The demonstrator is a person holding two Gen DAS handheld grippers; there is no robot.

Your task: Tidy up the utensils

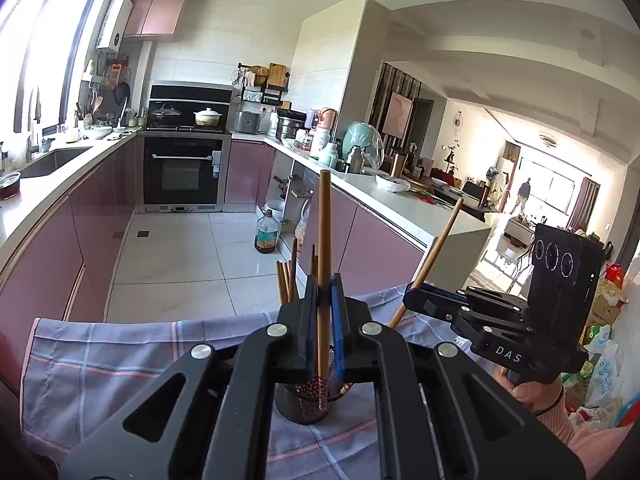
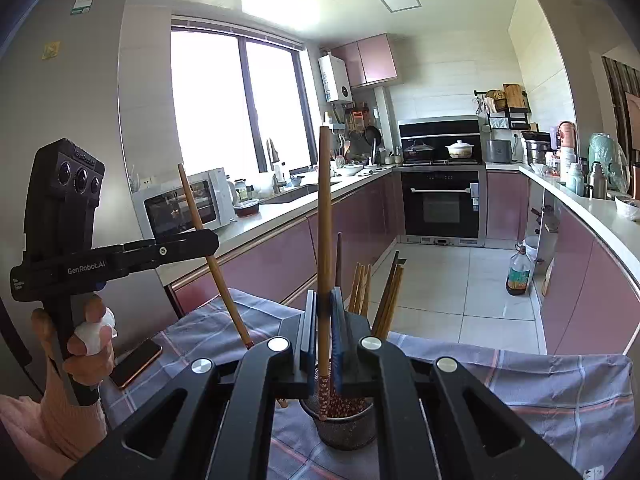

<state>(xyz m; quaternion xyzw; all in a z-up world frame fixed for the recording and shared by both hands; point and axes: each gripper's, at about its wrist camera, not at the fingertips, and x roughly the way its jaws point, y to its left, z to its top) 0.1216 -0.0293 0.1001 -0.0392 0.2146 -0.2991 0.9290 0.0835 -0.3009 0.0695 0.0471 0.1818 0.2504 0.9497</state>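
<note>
Wooden, brown and long, one chopstick stands upright in each of my two grippers, so the step in hand is dropping them into the holder. On the left, my left gripper (image 1: pixel 324 304) pinches its brown wooden chopstick (image 1: pixel 323 248) between the blue pads, which are pressed against the stick from both sides. The patterned red lower tip of this chopstick points down into the dark round metal mesh holder (image 1: pixel 308 404), directly below my fingers. More wooden chopsticks (image 1: pixel 289 280) already stand in the holder, just behind the gripper.

To the right, my right gripper (image 2: pixel 325 326) holds a second brown wooden chopstick (image 2: pixel 324 216) in the same way, pads closed on it, its patterned tip just inside the rim of the holder (image 2: pixel 344 432). From the left camera this second stick leans. The holder stands on a grey checked cloth (image 2: pixel 520 384), and a dark phone (image 2: pixel 136 362) lies at the far left of it.

I judge the next move calls for lowering a little and opening the pads, one gripper after the other, so the sticks do not knock.
</note>
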